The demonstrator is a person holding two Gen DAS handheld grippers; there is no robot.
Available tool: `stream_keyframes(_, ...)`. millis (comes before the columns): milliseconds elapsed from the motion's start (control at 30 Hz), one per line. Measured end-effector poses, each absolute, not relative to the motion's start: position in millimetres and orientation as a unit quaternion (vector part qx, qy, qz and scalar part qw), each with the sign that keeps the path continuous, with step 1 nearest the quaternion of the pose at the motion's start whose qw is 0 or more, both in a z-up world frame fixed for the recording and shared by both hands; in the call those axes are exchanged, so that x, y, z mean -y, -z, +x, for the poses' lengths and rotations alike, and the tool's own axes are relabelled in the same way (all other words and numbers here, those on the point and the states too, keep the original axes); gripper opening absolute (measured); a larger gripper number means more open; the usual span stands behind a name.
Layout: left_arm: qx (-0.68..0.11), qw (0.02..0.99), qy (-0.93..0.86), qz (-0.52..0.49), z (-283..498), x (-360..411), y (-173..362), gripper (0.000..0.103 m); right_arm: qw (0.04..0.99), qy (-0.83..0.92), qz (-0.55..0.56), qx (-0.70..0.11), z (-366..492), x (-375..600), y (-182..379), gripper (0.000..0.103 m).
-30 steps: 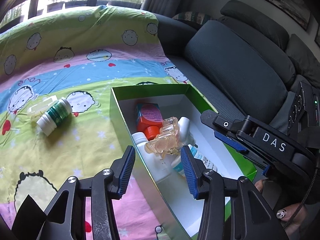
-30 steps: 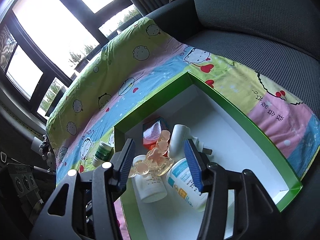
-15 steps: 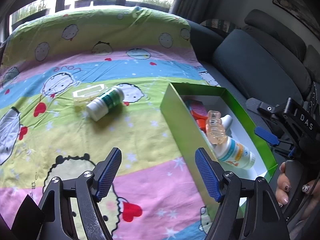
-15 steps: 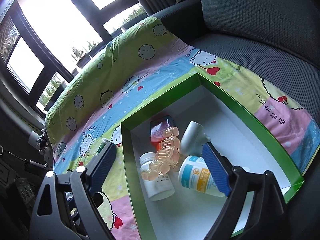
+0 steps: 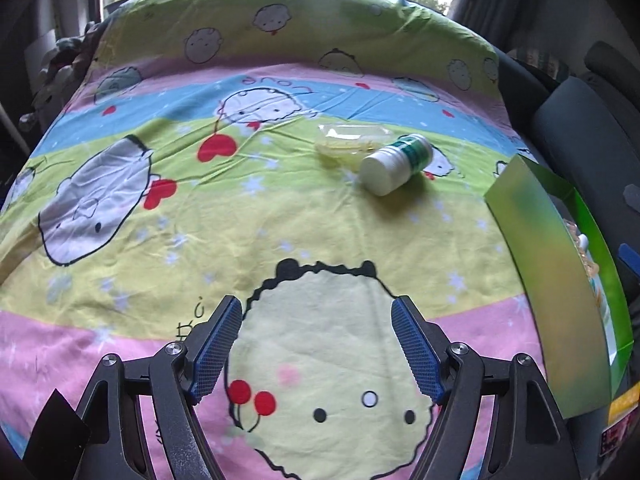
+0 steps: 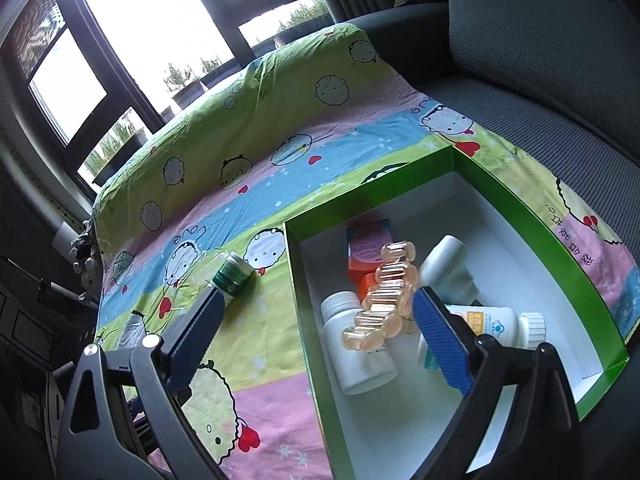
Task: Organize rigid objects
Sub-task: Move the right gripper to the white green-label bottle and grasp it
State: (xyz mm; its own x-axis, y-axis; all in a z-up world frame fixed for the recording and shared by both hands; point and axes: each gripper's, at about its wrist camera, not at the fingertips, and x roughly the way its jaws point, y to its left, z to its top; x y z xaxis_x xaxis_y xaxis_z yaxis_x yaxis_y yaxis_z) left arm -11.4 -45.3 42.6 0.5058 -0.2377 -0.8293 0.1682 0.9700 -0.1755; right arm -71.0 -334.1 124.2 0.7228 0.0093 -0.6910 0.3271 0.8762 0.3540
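A white bottle with a green label (image 5: 396, 164) lies on its side on the cartoon blanket, next to a clear plastic packet (image 5: 348, 142). My left gripper (image 5: 316, 308) is open over bare blanket, well short of both. The green box (image 6: 540, 216) stands at the right. It holds an amber hair claw (image 6: 384, 296), a white bottle (image 6: 356, 344), an orange and pink carton (image 6: 366, 248), a labelled white bottle (image 6: 492, 324) and a white tube (image 6: 444, 256). My right gripper (image 6: 318, 298) is open above the box's left wall with nothing in it. The green-label bottle (image 6: 232, 276) lies beyond its left finger.
The blanket (image 5: 160, 240) covers a raised surface that drops away at the far edge under the windows. A dark grey sofa (image 6: 560, 60) runs along the right, close behind the box. The box's outer wall (image 5: 560, 280) rises at the right of the left wrist view.
Both grippers have opened wide. The hair claw that was between the fingers now lies in the box. My left gripper has swung left, away from the box and out over the blanket.
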Motion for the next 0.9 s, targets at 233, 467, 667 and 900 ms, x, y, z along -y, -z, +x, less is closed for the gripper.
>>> stream_keyframes(233,-0.487,0.871,0.064,-0.022,-4,25,-36,0.078,0.901,0.071,0.155,-0.399,-41,277,-117,0.095)
stream_keyframes(467,-0.484,0.874,0.034,-0.028,-1,3,-42,0.078,0.876,0.011,0.127,-0.465,19,218,-90,0.095)
stream_keyframes(667,-0.493,0.869,0.020,-0.032,4,-6,-40,0.078,0.849,0.049,0.164,-0.500,64,207,-65,0.095)
stream_keyframes(900,-0.495,0.868,0.010,-0.033,7,-12,-42,0.078,0.834,0.088,0.165,-0.519,103,212,-49,0.084)
